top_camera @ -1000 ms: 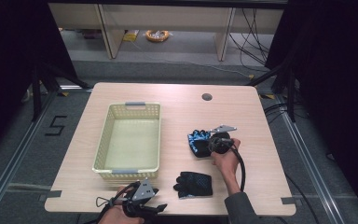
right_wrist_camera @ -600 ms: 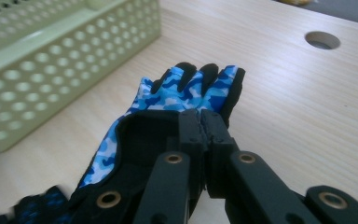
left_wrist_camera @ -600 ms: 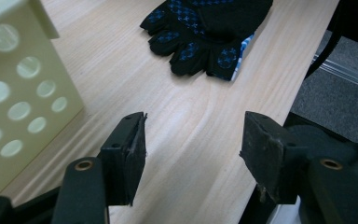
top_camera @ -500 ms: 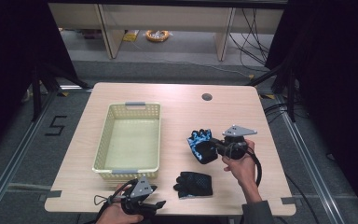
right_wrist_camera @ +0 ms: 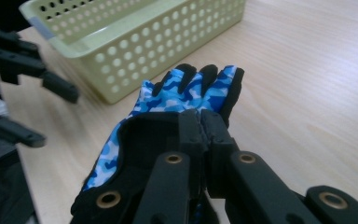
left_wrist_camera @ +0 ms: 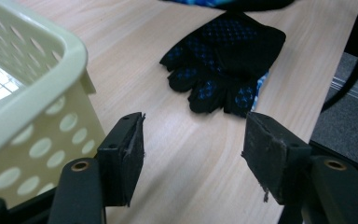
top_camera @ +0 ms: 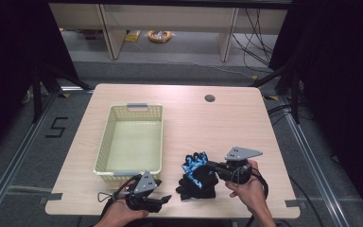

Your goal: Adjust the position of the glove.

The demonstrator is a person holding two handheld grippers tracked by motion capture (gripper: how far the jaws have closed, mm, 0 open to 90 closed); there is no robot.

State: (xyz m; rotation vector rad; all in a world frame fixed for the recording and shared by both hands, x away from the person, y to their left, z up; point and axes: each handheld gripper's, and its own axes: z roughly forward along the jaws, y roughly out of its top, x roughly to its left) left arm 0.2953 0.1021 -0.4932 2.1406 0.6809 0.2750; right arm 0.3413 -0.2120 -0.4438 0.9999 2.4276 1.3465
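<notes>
A blue camouflage glove [top_camera: 194, 166] hangs from my right gripper [top_camera: 209, 166], whose jaws are shut on its cuff end. In the right gripper view the glove [right_wrist_camera: 186, 91] spreads out past the closed fingertips of the right gripper [right_wrist_camera: 200, 119]. A black glove [top_camera: 196, 187] with blue dots lies flat on the table just under and in front of it. My left gripper [top_camera: 164, 198] rests near the front edge, open and holding nothing. In the left gripper view the black glove [left_wrist_camera: 223, 60] lies beyond the left gripper [left_wrist_camera: 196, 135].
A pale yellow perforated basket [top_camera: 105, 142] stands on the left half of the table, with nothing in it; its near corner [left_wrist_camera: 32, 88] is close to my left gripper. A cable hole [top_camera: 210, 98] sits near the table's far edge. Dark floor lies beyond the table's edges.
My right gripper has carried the blue glove from the middle right of the table toward the front edge, so it now overlaps the black glove. The left gripper has stayed put.
</notes>
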